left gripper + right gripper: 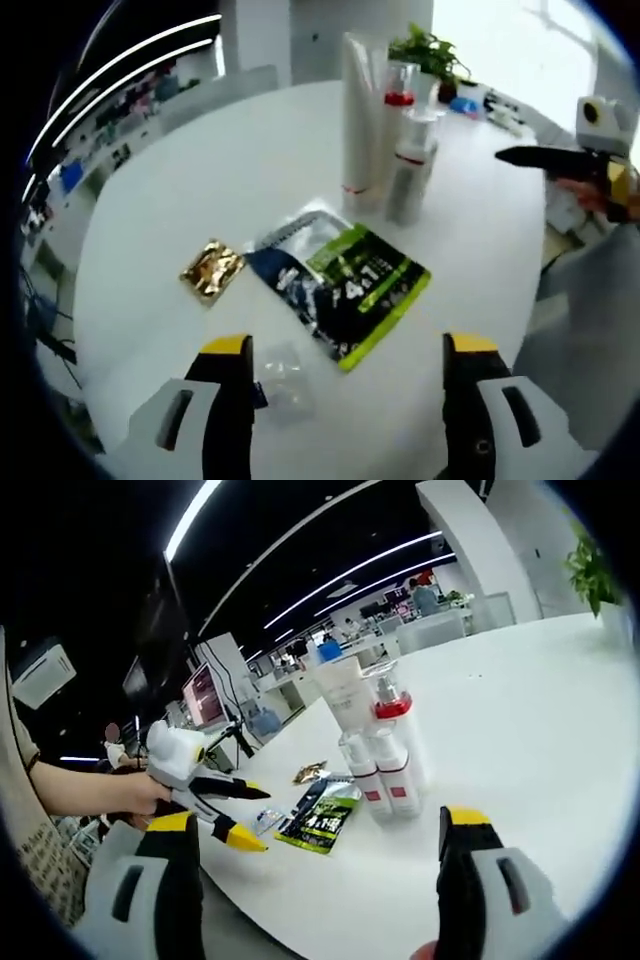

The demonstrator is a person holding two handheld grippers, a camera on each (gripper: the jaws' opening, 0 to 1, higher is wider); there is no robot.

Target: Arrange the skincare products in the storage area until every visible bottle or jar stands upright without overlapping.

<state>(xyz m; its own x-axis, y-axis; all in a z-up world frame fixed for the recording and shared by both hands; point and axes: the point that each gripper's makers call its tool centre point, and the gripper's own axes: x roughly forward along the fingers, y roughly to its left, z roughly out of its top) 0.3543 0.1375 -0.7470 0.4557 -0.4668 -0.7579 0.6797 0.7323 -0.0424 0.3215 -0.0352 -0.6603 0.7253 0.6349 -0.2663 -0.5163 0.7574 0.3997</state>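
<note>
An open-plan office: long ceiling light strips (330,585), rows of desks (400,630) with a computer monitor (203,695) beyond the round white worktop (520,710), and a potted plant (432,55).

Left gripper view looking down near table (200,180), right gripper view low, sideways, both sharing bottles (385,140).

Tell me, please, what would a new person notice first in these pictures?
First, the cluster of upright white bottles near the far side of the round white table. Then the green sachet lying flat nearer the left tongs, with a small gold packet beside it.
</note>
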